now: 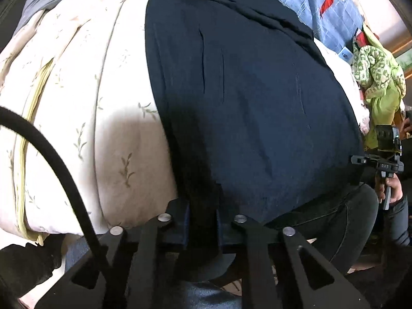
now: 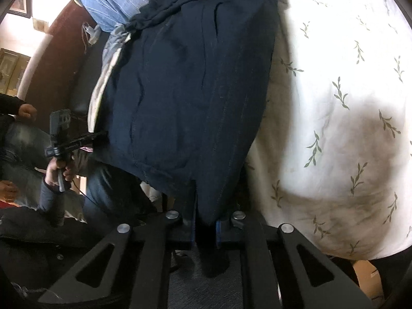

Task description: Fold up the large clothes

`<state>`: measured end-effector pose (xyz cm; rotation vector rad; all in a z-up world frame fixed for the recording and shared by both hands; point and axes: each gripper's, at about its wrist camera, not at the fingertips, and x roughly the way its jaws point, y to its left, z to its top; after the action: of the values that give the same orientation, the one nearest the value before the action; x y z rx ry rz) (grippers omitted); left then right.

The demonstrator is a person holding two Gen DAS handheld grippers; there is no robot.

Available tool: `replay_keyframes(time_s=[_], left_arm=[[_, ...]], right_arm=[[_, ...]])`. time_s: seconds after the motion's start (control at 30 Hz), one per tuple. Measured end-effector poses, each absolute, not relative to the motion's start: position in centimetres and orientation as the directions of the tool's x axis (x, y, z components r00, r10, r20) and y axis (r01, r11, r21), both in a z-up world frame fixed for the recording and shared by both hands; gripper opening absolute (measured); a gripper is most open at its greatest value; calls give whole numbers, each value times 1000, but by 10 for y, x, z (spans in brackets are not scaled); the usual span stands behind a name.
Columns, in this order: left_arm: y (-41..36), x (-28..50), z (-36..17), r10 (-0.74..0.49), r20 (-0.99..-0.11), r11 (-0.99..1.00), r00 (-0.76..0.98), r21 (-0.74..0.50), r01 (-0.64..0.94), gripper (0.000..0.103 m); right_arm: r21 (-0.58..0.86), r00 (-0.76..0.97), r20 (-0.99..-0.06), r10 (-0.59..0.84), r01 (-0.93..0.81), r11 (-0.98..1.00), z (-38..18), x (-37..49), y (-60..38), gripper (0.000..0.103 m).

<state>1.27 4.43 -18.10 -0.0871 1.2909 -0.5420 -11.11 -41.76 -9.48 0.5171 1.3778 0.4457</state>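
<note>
Between both tools' tips, dark navy woven garment (image 1: 247,97), creased, over leaf-print bedding (image 1: 108,118).

Left wrist view: you look forward and steeply down along the left gripper (image 1: 202,221), very near the navy garment (image 1: 252,97), which lies along the bed's near edge.
Right wrist view: the same steep angle along the right gripper (image 2: 204,228), equally close.
Shared: both views take in the navy garment, the leaf-print bedding (image 1: 97,118) and the blue striped cloth (image 1: 309,5) (each also catches the other gripper at its side edge).
</note>
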Motion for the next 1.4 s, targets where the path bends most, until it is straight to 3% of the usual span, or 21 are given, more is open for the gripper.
replay_keyframes(time_s=[0.6,0.8,0.83,0.97,1.03,1.07,1.1,1.13,1.17,1.27,1.4], left_arm=[[63,-18,-178,-424,-897,866,125,-361,347,7],[65,-17,-174,-279,-938,918,208,-196,344,37],[65,-16,-175,-262,-941,922,213,-180,343,42],[63,-11,-189,-279,-949,910,146,-213,355,44],[62,-5,-200,-326,-940,898,96,-277,343,40],[56,-1,-205,-355,-932,888,73,-312,337,29],[57,0,-207,-374,-925,882,67,-333,334,22],[58,1,-208,-383,-921,879,67,-341,334,19],[60,2,-209,-391,-918,875,69,-348,336,13],[64,-2,-199,-434,-897,849,86,-375,372,3],[57,-20,-172,-428,-887,832,174,-311,460,2]], right_arm=[[607,140,-787,601,-2,795,-83,-113,-410,10],[600,143,-792,594,-2,800,-89,-106,-407,10],[594,141,-796,588,0,804,-91,-105,-406,13],[577,133,-811,570,12,817,-95,-104,-403,31],[565,120,-820,560,16,825,-98,-102,-402,42],[569,113,-818,564,12,822,-99,-102,-402,42],[583,103,-809,578,12,813,-100,-102,-401,39],[594,91,-802,590,19,804,-102,-101,-400,19],[594,87,-803,590,27,804,-103,-101,-401,11],[594,91,-801,592,-12,805,-95,-105,-396,10],[597,122,-796,592,6,802,-83,-108,-398,10]])
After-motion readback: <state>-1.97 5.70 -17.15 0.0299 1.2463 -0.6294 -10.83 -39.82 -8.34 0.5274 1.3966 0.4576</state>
